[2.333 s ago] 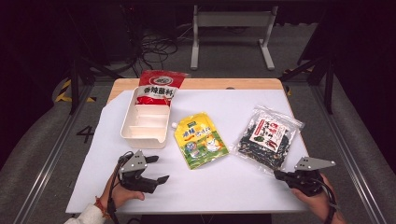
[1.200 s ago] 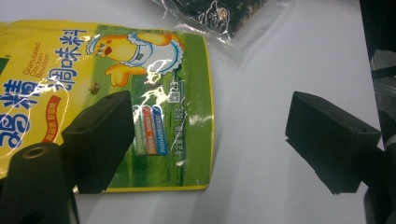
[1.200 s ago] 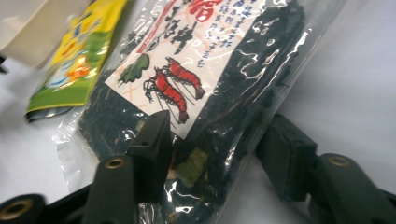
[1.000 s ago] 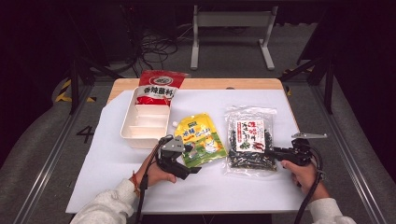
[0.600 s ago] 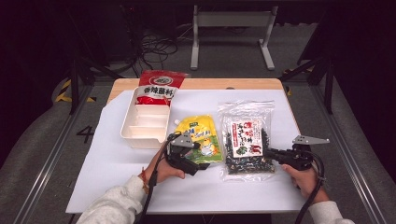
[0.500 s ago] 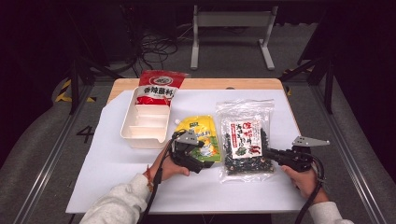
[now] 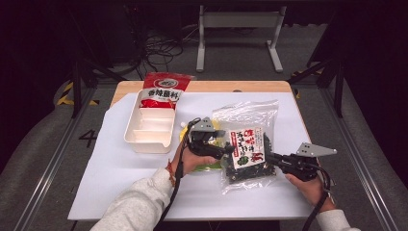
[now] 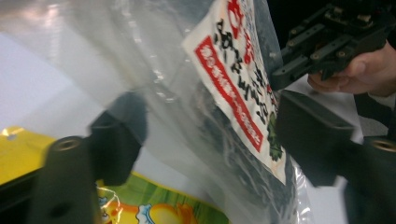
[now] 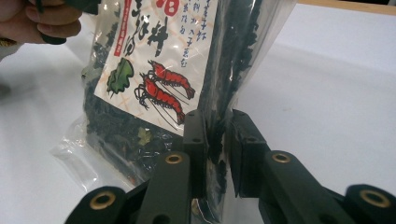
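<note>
A clear bag of dark dried seaweed (image 7: 246,144) with a shrimp label is held up off the white table cover. My right gripper (image 7: 267,155) is shut on its right edge; in the right gripper view the pads (image 9: 194,135) pinch the bag (image 9: 154,88), having just closed on it. My left gripper (image 7: 230,150) reaches in from the left. In the left gripper view its jaws straddle the bag (image 8: 233,84) with a wide gap and have just been closing. The gripper (image 8: 215,140) is still open. The right gripper (image 8: 327,42) shows beyond the bag.
A yellow snack bag (image 7: 210,167) lies under my left hand. A white compartment tray (image 7: 149,130) stands at the left, with a red packet (image 7: 163,91) behind it. The table's front edge (image 7: 192,219) is near the forearms.
The right gripper has taken the seaweed bag, stood it up and carried it left. The left gripper has moved right over the yellow bag until its jaws straddle the seaweed bag.
</note>
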Available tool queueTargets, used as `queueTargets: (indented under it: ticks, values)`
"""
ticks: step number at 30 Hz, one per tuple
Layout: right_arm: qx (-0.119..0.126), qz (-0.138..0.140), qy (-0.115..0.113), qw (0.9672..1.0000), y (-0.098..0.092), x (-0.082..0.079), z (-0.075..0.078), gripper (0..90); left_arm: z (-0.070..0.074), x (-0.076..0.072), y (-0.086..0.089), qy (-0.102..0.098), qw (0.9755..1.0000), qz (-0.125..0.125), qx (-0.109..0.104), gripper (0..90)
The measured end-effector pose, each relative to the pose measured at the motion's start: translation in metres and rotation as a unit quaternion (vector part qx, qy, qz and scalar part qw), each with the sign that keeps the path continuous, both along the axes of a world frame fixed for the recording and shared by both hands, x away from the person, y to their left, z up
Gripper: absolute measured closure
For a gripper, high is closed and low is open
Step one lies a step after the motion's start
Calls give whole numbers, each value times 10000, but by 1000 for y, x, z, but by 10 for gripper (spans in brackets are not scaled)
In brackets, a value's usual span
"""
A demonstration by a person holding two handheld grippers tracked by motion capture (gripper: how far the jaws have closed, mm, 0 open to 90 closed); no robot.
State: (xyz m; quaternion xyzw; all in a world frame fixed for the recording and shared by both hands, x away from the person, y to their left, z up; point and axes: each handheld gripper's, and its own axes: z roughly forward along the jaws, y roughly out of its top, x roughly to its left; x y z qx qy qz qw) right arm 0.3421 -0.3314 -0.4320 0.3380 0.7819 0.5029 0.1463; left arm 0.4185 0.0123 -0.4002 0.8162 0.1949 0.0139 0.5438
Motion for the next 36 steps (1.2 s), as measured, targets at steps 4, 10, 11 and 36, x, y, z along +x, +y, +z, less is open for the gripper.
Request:
queueTargets:
  ticks: [4,10,11,36]
  values:
    - [48,76,-162,9998,5,-5,7,791,2,-2,6,95,9993,-95,-344,561]
    - [28,136,-332,9994,11,-12,16,778,23,-25,11,-342,9949,-579,-750,782]
    - [38,156,-329,9993,12,-13,17,764,27,-29,12,-417,9941,-603,-796,793]
    - [84,-561,-149,9983,-11,-20,15,330,85,-45,71,-1160,9773,-354,-1735,808]
